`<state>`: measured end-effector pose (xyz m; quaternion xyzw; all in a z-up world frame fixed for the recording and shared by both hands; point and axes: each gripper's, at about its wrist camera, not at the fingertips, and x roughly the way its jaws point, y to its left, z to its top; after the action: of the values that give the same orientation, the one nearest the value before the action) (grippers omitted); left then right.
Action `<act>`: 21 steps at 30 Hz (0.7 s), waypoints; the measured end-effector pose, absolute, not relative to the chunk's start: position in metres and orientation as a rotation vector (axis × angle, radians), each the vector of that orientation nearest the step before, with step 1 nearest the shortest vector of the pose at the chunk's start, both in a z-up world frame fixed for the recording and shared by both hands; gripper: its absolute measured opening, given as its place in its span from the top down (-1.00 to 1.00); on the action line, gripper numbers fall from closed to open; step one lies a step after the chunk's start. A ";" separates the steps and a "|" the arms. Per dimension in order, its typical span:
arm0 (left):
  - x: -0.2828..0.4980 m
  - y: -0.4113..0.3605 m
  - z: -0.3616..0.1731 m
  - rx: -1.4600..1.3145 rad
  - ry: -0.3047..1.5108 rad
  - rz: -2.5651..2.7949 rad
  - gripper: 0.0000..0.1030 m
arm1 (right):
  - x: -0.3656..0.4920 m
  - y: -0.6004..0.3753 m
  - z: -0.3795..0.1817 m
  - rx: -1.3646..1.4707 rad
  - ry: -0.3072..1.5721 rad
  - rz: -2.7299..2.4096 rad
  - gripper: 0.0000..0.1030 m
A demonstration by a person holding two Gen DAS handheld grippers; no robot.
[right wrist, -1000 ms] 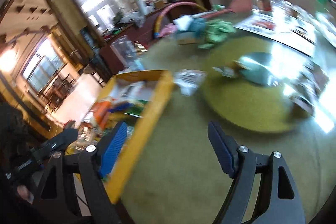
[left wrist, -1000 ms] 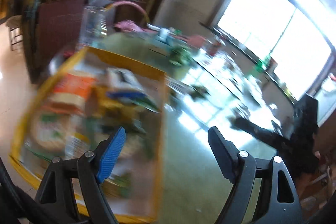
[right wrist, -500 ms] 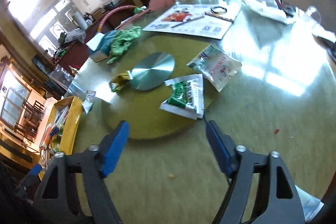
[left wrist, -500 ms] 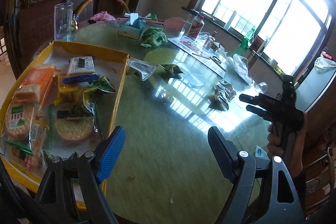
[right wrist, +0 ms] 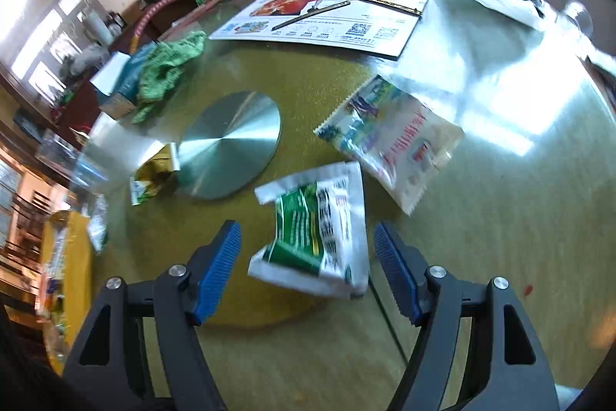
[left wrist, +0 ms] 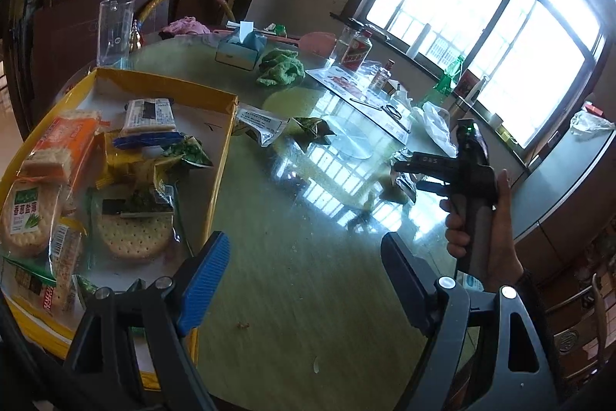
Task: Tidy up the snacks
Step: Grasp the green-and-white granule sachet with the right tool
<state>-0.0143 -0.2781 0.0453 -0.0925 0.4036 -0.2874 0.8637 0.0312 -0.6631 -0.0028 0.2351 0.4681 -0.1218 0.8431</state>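
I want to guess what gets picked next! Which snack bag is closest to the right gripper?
The green-and-white packet: it lies right between the open right gripper fingers. The pale blue-and-red packet and the gold wrapper lie farther off.

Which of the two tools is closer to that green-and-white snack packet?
Right. The right tool sits open around the green-and-white snack packet, not gripping. The left tool is open beside the yellow tray.

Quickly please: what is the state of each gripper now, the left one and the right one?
Left gripper: open, holding nothing, above the table beside the yellow tray.
Right gripper: open, green-and-white snack packet between its fingers, not gripped.
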 end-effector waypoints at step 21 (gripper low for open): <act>-0.008 -0.299 0.042 -0.142 0.901 -0.578 -0.57 | -0.036 -0.613 -0.011 0.398 1.023 -0.301 0.01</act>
<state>-0.0084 -0.2987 0.0416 -0.0677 0.4290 -0.2750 0.8578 -0.0356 -0.6126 -0.0106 0.1885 0.4842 -0.1423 0.8425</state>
